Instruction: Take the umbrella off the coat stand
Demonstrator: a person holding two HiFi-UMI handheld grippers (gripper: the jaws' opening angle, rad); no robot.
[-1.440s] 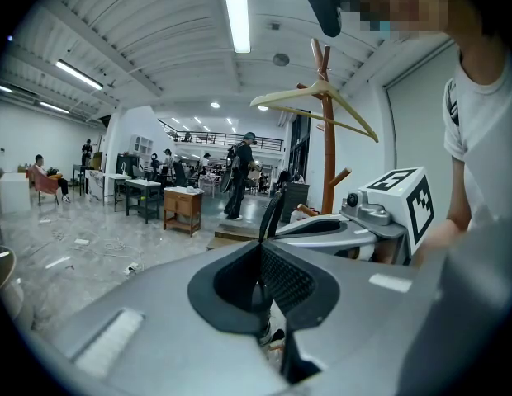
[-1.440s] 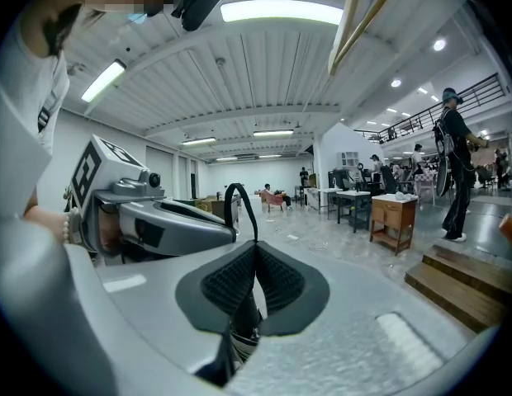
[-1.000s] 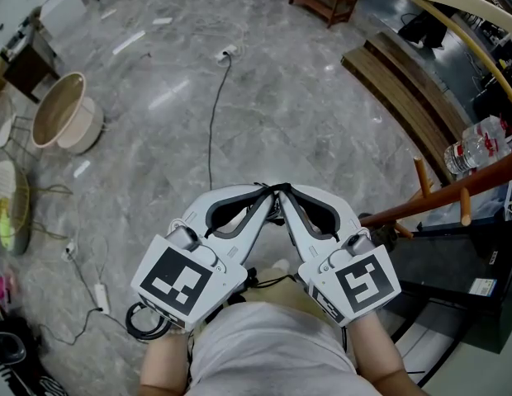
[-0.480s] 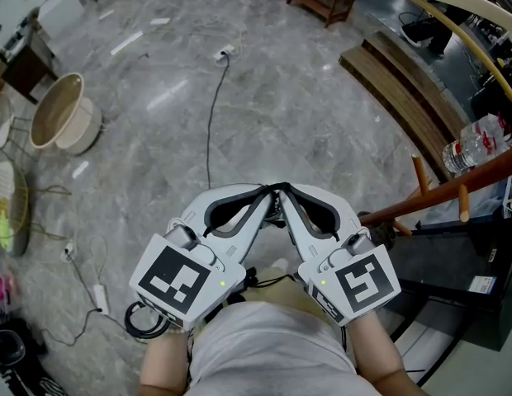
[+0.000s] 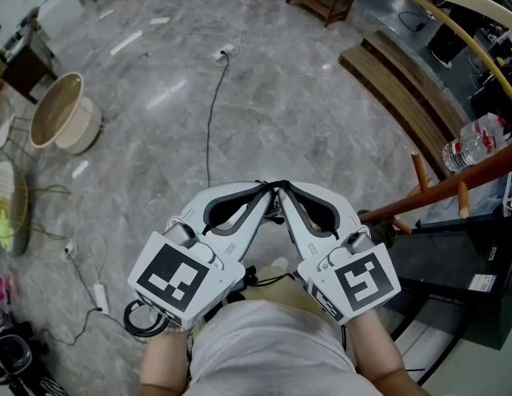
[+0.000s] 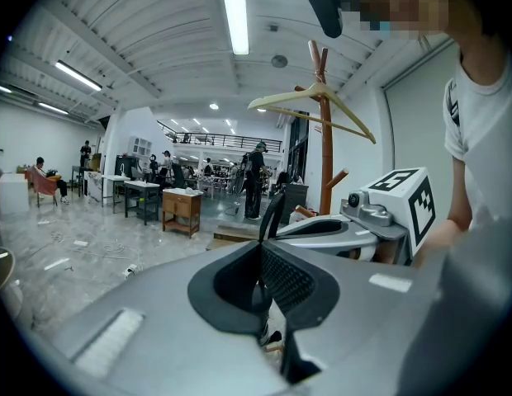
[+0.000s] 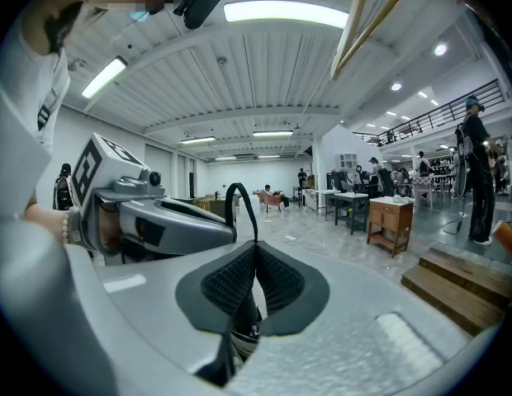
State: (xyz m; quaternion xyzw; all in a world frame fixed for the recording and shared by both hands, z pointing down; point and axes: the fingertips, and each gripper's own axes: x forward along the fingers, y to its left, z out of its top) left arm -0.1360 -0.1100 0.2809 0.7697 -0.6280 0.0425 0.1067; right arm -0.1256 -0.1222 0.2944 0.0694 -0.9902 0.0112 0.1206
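No umbrella can be made out in any view. The coat stand (image 5: pixel 454 195) that should carry it is at the person's right. An umbrella would likely be light, long and slick, best taken by the handle. Only the left gripper view shows the stand's top, bearing a wooden hanger (image 6: pixel 310 106). The left gripper (image 5: pixel 267 191) and right gripper (image 5: pixel 283 191) have their fingers pressed together, empty.

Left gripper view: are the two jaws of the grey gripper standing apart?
No, the grey left gripper has its black ribbed pads closed together, with nothing between them.
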